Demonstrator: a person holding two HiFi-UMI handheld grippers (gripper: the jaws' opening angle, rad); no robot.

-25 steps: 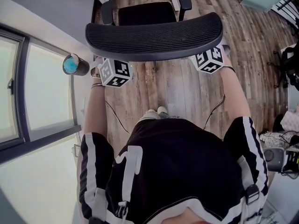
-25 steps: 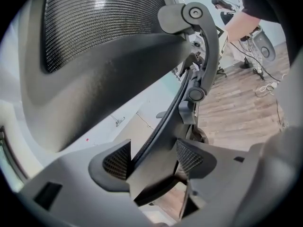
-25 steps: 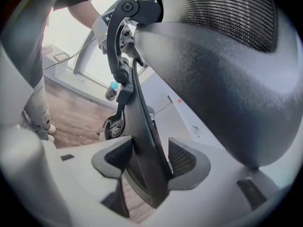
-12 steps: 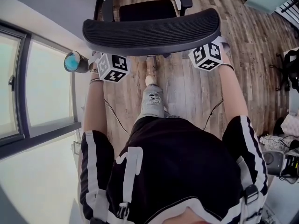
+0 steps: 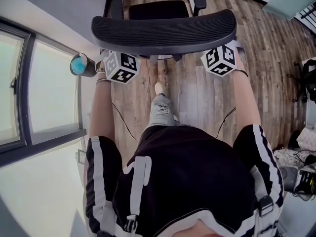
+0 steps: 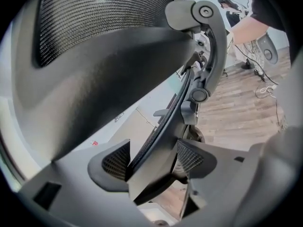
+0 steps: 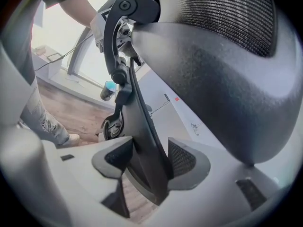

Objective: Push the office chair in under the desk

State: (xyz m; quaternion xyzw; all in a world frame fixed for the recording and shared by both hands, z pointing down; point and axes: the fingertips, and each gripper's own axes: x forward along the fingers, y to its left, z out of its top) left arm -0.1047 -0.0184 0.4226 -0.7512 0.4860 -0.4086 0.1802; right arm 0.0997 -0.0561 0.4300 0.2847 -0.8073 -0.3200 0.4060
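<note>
On the wood floor [image 5: 197,98], the office chair [image 5: 163,31] faces away, backrest crosswise.

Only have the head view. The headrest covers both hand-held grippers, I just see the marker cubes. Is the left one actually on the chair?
Observer: Yes. The left gripper view shows the left hand-held gripper closed on the backrest frame, one pad on each side of its edge.
Operator: Right one the same?
Observer: Same. The right hand-held gripper clamps the frame's edge on its side, just below the headrest.
Operator: What carries the headrest?
Observer: A curved bracket with a round pivot joins it to the frame.
</note>
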